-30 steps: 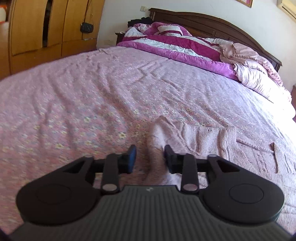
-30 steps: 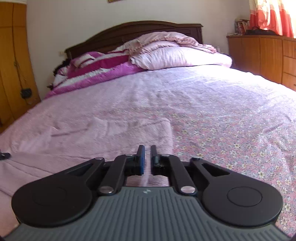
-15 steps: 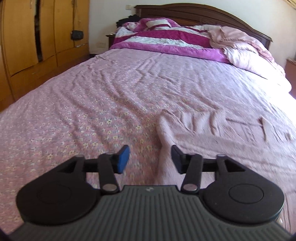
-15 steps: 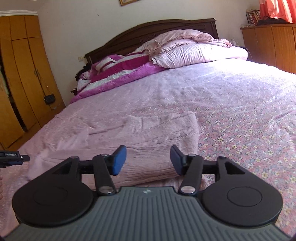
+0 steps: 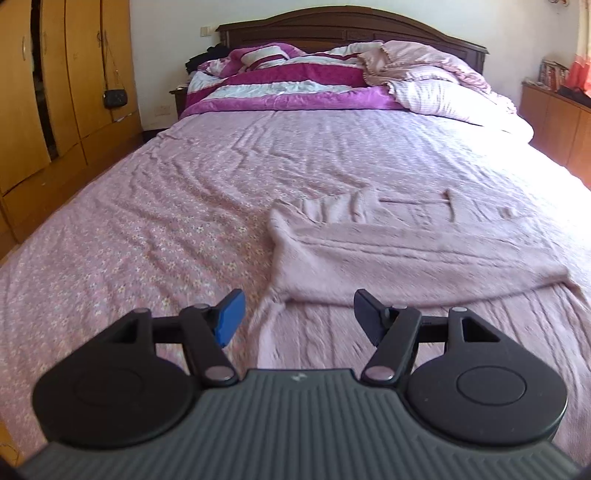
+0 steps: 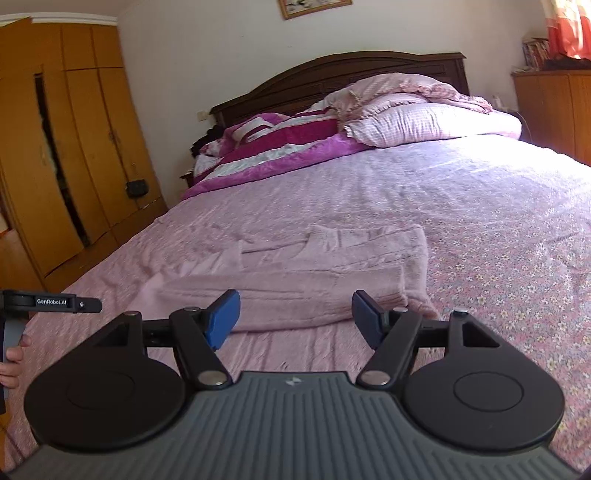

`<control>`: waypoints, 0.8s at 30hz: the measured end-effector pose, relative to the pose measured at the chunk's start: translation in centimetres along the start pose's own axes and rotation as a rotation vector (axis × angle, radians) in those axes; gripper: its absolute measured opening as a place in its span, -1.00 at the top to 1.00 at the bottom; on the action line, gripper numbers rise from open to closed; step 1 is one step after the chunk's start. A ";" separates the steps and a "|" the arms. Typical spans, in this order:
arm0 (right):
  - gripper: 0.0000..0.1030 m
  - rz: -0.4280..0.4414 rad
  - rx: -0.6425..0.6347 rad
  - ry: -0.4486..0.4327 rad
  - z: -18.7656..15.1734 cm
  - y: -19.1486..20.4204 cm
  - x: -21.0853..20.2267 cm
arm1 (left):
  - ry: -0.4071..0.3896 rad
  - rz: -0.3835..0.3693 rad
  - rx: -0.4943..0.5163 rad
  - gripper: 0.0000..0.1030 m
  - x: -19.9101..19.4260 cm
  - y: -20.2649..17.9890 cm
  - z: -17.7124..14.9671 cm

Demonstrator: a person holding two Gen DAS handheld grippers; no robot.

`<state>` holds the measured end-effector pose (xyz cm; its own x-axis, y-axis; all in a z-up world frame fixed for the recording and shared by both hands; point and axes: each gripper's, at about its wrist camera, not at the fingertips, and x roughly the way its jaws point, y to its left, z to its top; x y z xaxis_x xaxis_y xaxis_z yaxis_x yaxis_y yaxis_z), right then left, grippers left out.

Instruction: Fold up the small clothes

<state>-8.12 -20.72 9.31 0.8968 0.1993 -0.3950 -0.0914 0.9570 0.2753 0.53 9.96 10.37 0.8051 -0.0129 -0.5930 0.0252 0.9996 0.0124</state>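
Observation:
A pale pink knitted garment (image 5: 406,254) lies flat on the flowered pink bedsheet (image 5: 147,229), with its near part folded over itself. My left gripper (image 5: 299,317) is open and empty, held just above the garment's near left corner. In the right wrist view the same garment (image 6: 314,280) lies ahead as a folded band. My right gripper (image 6: 295,317) is open and empty, a little short of the garment's near edge. The left gripper's arm (image 6: 51,301) shows at the left edge of the right wrist view.
A purple and white quilt (image 5: 295,88) and pink pillows (image 5: 436,92) are piled at the dark wooden headboard (image 5: 351,22). A wooden wardrobe (image 5: 55,92) stands to the left of the bed. A wooden cabinet (image 5: 554,118) stands to the right.
Both grippers have opened and let go of the garment, then drawn back and up. The garment's near part now lies folded over on the bed.

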 end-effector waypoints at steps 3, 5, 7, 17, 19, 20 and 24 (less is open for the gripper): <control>-0.44 0.006 -0.024 0.000 -0.6 0.9 -1.6 | 0.013 -0.023 -0.001 -0.30 -1.5 -0.1 -1.1; -0.44 0.014 -0.035 0.006 -1.3 1.3 -2.6 | 0.013 -0.028 0.011 -0.30 -2.3 -0.4 -2.0; -0.44 0.025 -0.037 0.019 -2.1 1.5 -3.3 | 0.026 -0.056 0.034 -0.30 -2.9 -0.7 -3.1; -0.44 0.065 -0.038 0.165 -7.2 2.6 -5.6 | 0.148 -0.217 0.123 -0.30 -4.0 -3.1 -8.0; -0.44 0.056 -0.047 0.198 -8.1 2.6 -5.8 | 0.166 -0.235 0.167 -0.30 -3.9 -4.1 -9.1; -0.44 0.049 -0.050 0.214 -8.5 2.6 -5.8 | 0.170 -0.236 0.190 -0.30 -4.0 -4.5 -9.7; -0.44 0.044 -0.056 0.265 -9.5 2.6 -5.8 | 0.176 -0.241 0.308 -0.30 -4.0 -6.5 -11.8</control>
<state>-17.68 -17.39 3.94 0.7473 0.2825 -0.6015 -0.1588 0.9548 0.2512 -9.80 3.83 3.18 0.6421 -0.2138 -0.7362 0.3970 0.9142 0.0808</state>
